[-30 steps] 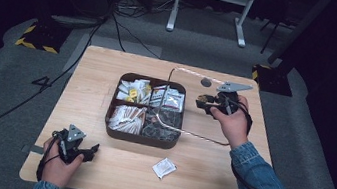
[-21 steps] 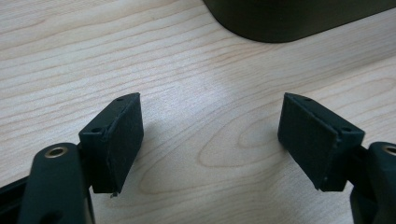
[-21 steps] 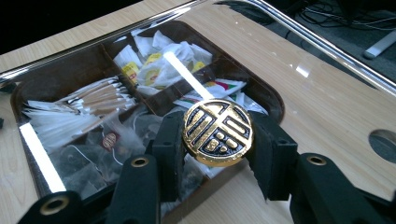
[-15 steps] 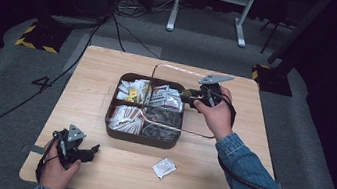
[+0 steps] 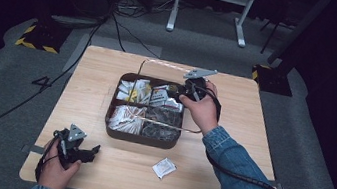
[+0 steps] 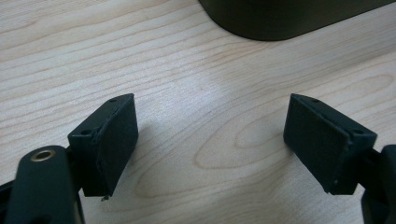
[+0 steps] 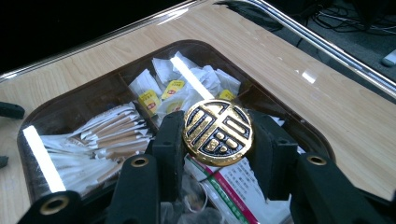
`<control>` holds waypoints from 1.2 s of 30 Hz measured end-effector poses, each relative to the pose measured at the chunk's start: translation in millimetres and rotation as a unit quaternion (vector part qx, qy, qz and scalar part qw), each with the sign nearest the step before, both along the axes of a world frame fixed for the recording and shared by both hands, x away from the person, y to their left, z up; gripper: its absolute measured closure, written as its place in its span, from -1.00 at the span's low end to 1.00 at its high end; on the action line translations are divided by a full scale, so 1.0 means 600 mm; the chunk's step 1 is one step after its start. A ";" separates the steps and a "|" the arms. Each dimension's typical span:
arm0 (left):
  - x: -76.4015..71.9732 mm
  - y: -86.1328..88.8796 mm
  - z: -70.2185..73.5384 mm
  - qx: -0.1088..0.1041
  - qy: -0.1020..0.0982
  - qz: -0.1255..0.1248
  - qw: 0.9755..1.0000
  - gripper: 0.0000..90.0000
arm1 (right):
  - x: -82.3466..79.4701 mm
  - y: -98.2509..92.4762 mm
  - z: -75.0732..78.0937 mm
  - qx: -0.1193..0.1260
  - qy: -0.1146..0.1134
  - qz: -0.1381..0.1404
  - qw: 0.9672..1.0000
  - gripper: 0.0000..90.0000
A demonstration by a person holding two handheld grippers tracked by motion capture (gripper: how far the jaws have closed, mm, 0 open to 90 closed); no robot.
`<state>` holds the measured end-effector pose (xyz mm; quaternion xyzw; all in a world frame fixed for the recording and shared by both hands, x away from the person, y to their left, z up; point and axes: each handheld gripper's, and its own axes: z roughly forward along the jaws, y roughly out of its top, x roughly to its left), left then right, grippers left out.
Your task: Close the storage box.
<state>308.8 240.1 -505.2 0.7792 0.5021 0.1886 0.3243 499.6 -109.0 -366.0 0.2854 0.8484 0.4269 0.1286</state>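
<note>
The right tongs were clamped on the lid's gold knob; the left tongs, empty, had just been opening; the clear lid could slip onto the tray

Dim dark surroundings, lit tabletop, glare streaks on clear lid

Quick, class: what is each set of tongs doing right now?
Left tongs: open, holding nothing.
Right tongs: closed on the clear lid's gold knob.
</note>
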 end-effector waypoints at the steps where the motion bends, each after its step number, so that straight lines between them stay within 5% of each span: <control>1: 0.000 0.000 0.000 0.000 0.001 0.001 1.000 -0.62 | 0.001 0.005 -0.001 0.000 -0.001 0.000 1.000 0.30; 6: 0.003 -0.001 -0.001 0.002 0.006 -0.010 1.000 -0.74 | 0.004 0.029 -0.008 -0.001 -0.016 -0.008 1.000 0.30; 22: 0.008 -0.005 -0.002 0.009 0.018 -0.034 0.999 -0.99 | 0.003 0.093 -0.069 -0.002 0.013 -0.002 1.000 0.30; 36: 0.008 -0.006 -0.003 0.011 0.018 -0.033 0.999 -1.00 | -0.002 0.115 -0.106 -0.023 0.019 -0.001 1.000 0.30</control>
